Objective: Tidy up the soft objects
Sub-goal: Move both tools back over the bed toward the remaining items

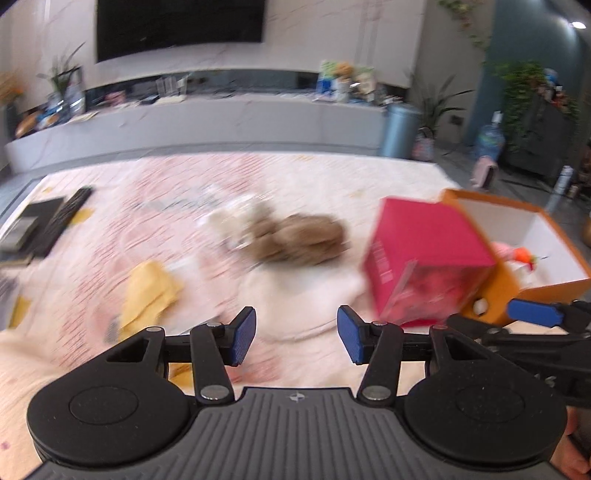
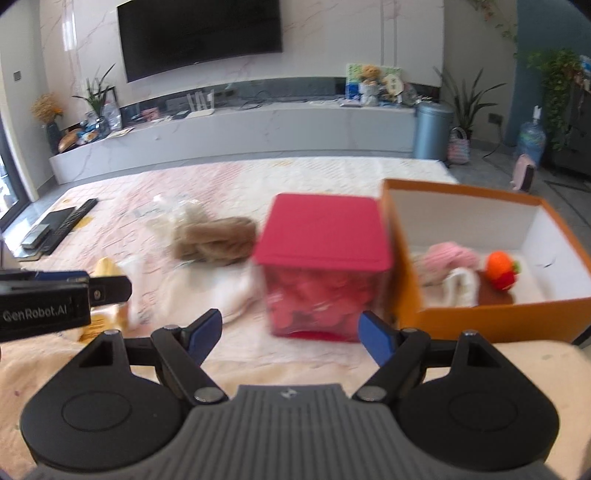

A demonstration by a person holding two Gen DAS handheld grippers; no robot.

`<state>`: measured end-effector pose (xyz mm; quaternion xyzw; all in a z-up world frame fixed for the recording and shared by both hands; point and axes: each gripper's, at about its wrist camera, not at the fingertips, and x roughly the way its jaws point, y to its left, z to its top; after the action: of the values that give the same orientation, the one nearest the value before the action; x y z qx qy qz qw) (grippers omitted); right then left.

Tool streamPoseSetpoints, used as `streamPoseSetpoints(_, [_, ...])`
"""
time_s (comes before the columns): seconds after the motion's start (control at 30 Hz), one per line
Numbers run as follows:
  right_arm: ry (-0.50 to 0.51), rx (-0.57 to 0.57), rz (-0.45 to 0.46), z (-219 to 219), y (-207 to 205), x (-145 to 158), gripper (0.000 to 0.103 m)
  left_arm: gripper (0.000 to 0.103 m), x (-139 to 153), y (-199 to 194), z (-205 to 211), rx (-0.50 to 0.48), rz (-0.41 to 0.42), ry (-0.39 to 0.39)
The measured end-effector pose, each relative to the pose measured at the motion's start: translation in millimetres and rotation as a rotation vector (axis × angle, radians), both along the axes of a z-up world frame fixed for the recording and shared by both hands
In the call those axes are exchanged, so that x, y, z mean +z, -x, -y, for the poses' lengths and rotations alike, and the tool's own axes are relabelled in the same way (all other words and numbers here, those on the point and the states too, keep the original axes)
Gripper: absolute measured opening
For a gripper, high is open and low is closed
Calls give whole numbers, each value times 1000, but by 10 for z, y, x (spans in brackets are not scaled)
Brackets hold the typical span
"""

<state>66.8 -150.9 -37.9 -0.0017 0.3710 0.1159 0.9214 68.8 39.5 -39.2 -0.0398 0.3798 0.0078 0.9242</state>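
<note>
— What is the surface, and what room is this?

— A pale rug [image 2: 258, 177] with a pink pattern, laid on a grey floor in a living room. A dark television [image 2: 201, 35] hangs on a marble wall above a long low cabinet [image 2: 258, 129]. A blue-grey bin [image 2: 432, 129] and potted plants stand at the right end. Both views are blurred.

— What lies on the rug?

— A brown plush toy [image 1: 299, 240] near the middle, touching a white cloth [image 1: 295, 295]. A yellow cloth [image 1: 147, 291] lies to its left. A pink cube box [image 2: 325, 262] stands just beside an open orange box [image 2: 498, 317], which holds a pink soft item [image 2: 448, 256] and an orange one [image 2: 498, 269].

— And the jaws?

— The left gripper [image 1: 296, 336] has its jaws spread with nothing between them; the plush toy lies beyond them, well apart. The right gripper [image 2: 291, 338] has its jaws spread wide and empty, the pink cube box just ahead.
</note>
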Motion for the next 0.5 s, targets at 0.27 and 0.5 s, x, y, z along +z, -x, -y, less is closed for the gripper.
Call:
streamPoseSetpoints(0.27, [29,116,-44,-527,-27,-183,79,59,-179,245,-632,109,-92,-18])
streamPoseSetpoints(0.5, [37,210,-84,-927,-183,-345,71,58,-259,347,-934,131,-104,17])
